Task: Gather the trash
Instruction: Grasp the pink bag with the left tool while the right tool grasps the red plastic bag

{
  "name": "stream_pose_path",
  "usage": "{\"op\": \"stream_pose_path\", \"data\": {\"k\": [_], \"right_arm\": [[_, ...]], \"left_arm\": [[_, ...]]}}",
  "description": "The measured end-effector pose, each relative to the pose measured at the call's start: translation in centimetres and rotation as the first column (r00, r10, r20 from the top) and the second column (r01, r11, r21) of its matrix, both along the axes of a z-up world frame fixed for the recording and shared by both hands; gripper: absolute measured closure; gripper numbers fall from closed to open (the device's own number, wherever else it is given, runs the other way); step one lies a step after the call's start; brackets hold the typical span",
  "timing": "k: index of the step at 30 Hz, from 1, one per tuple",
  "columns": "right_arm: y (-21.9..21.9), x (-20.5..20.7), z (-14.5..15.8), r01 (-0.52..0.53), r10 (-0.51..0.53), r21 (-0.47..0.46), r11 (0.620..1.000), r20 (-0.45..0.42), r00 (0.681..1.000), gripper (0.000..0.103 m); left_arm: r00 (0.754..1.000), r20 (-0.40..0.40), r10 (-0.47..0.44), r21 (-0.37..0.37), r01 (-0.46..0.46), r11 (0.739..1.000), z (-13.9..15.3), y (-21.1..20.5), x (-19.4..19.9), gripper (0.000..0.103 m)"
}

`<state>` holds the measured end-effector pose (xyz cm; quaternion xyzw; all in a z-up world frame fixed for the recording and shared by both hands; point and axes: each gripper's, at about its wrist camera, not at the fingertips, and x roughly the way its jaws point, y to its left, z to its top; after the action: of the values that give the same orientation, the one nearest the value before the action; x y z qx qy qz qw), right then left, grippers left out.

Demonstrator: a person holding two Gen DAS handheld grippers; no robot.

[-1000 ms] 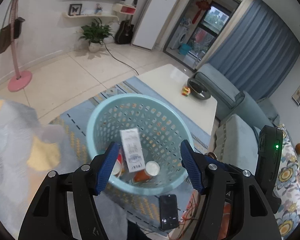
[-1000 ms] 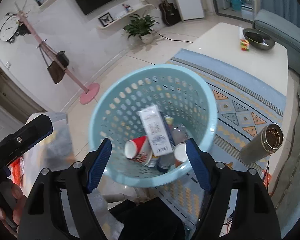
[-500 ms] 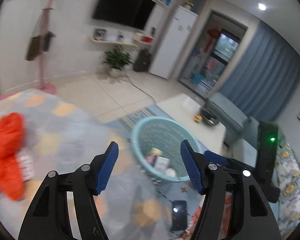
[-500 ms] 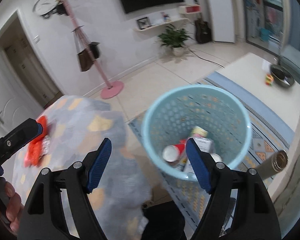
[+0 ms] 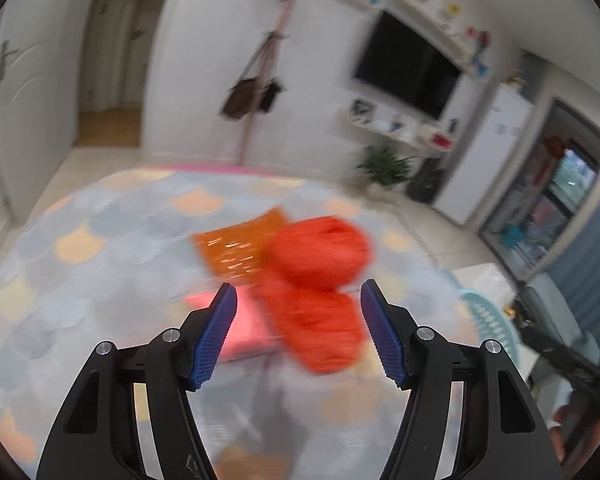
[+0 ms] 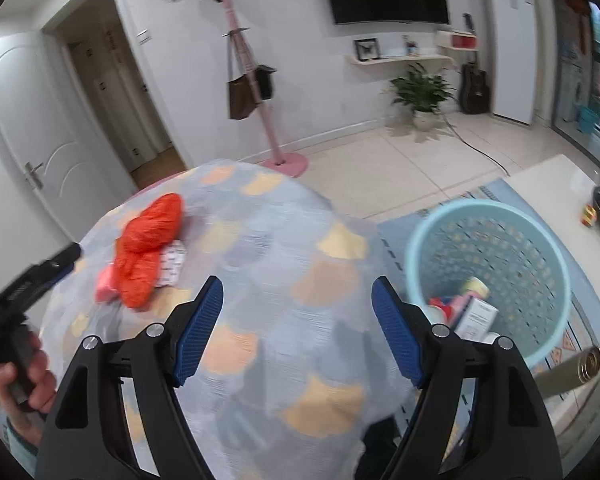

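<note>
A crumpled red plastic bag [image 5: 316, 268] lies on a round table under a grey and orange patterned cloth [image 5: 100, 280]. An orange wrapper [image 5: 236, 244] and a pink piece [image 5: 244, 328] lie against the bag. My left gripper [image 5: 299, 332] hovers open just short of the bag, and its view is blurred. My right gripper [image 6: 298, 308] stands open over the cloth with nothing between its fingers. From there the red bag [image 6: 148, 248] is at the left, beside a white packet [image 6: 174, 262]. The light blue basket [image 6: 500, 248] on the floor at the right holds a carton [image 6: 480, 316] and cups.
A hand [image 6: 24, 380] grips the left tool at the left edge. A metal flask [image 6: 572, 368] lies on the rug by the basket. A white coffee table [image 6: 556, 184] stands behind it. A pink coat stand [image 6: 260, 92] rises beyond the round table.
Both grippers swung left, from over the basket to over the clothed table. The red bag came into the left view and now sits just ahead of the open fingers.
</note>
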<state>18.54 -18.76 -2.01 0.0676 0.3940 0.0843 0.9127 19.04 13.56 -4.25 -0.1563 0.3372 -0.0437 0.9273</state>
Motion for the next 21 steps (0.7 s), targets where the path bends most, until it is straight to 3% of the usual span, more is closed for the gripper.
{"op": "stream_pose_path", "data": {"k": [4,9,13,14,15,21], "right_arm": [[3.5,1.4,0.6,-0.071,0.071,-0.015,0.997,-0.004,0.997,0.03],[7.4,3.1,0.9,-0.132,0.132,-0.043,0.99,-0.004,0.991,0.03],[10.2,4.5,1.1,-0.181,0.182,-0.04,0.983,0.003,0.983,0.028],[11.1,5.1,1.0,-0.193,0.194,-0.037,0.98,0.002,0.981,0.027],[11.6,5.5,0.9,-0.2,0.2,-0.033,0.979,-0.001,0.98,0.027],[15.3,8.8,-0.8,-0.23,0.229,-0.022,0.973,-0.037,0.973,0.027]], "left_arm": [[0.991,-0.129,0.02,0.057,-0.012,0.998,-2.7,1.7,1.7,0.042],[0.982,-0.189,0.03,0.073,-0.016,0.997,-4.7,2.0,3.3,0.047],[0.984,-0.174,0.033,0.12,-0.012,0.993,-4.8,2.1,3.6,0.054],[0.985,-0.17,0.038,0.127,-0.016,0.992,-4.8,2.3,3.6,0.064],[0.985,-0.164,0.043,0.131,-0.021,0.991,-5.1,2.4,3.3,0.066],[0.993,-0.095,0.066,0.034,-0.063,0.997,-4.9,3.8,1.8,0.066]]}}
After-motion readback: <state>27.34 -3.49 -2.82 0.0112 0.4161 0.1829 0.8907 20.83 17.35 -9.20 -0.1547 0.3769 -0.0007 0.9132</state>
